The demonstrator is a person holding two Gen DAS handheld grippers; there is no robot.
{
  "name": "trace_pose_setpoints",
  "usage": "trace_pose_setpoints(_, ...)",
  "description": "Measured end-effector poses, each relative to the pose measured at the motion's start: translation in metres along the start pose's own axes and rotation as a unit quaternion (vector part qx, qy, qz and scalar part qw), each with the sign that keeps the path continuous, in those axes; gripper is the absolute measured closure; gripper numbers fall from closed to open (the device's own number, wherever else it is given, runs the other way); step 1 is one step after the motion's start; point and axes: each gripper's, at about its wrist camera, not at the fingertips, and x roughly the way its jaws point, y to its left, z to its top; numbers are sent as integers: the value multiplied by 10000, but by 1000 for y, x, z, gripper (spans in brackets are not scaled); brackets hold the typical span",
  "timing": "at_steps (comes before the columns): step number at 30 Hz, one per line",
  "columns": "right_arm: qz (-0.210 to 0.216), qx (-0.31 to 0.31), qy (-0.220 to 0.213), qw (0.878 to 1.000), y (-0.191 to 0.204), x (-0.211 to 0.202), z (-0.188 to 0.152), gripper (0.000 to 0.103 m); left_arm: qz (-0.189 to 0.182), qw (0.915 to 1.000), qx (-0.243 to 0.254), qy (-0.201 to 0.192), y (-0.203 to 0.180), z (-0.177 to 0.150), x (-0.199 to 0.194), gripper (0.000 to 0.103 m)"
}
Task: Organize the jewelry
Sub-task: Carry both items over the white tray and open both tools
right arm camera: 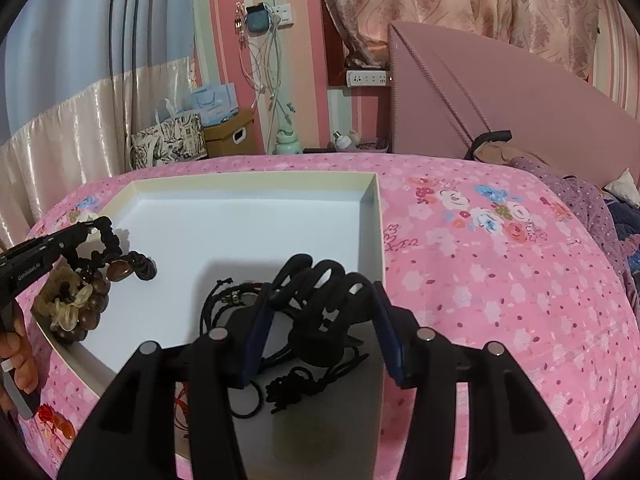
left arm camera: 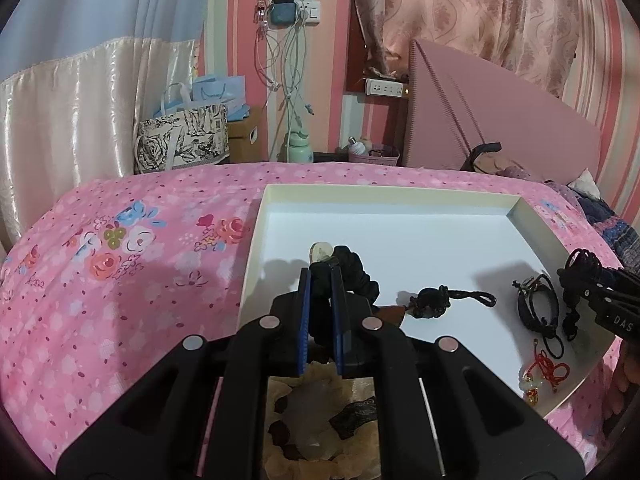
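The left gripper (left arm camera: 322,276) is seen clenched on a black scrunchie (left arm camera: 352,268), whose ruffled loop bulges out to the right of the blue fingers (left arm camera: 305,320). A pale stone (left arm camera: 321,251) is seen just beyond the fingertips, touching the scrunchie; whether it is tied to it cannot be told. Beneath the gripper's body a beige scrunchie (left arm camera: 320,420) and dark beads are partly covered, so their shapes are hard to make out. All of this is held over the near left corner of a white tray (left arm camera: 384,194) set on a pink floral sheet (left arm camera: 120,280).

To the right of the left gripper, a black knotted cord (left arm camera: 440,298) with a brown pendant is laid on the tray floor. Further right, a black cord bracelet (left arm camera: 536,300) is found, and nearer, a red string charm (left arm camera: 544,372) with pale and gold beads.

The right gripper (right arm camera: 320,300) is held spread wide above the tray's right side. A black spiral tie (right arm camera: 320,280) is seen between its fingers, resting against the left one and apart from the right; no grip is closed on it. Beneath the gap, thin black bands (right arm camera: 248,396) and a knotted cord are piled together and cannot be separated by eye.
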Motion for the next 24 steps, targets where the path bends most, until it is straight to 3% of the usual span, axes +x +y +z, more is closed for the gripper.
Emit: trace_pose_setpoints(24, -64, -81, 90, 9999, 2, 4, -1, 54, -27, 9999, -29, 124, -1, -2, 4, 93)
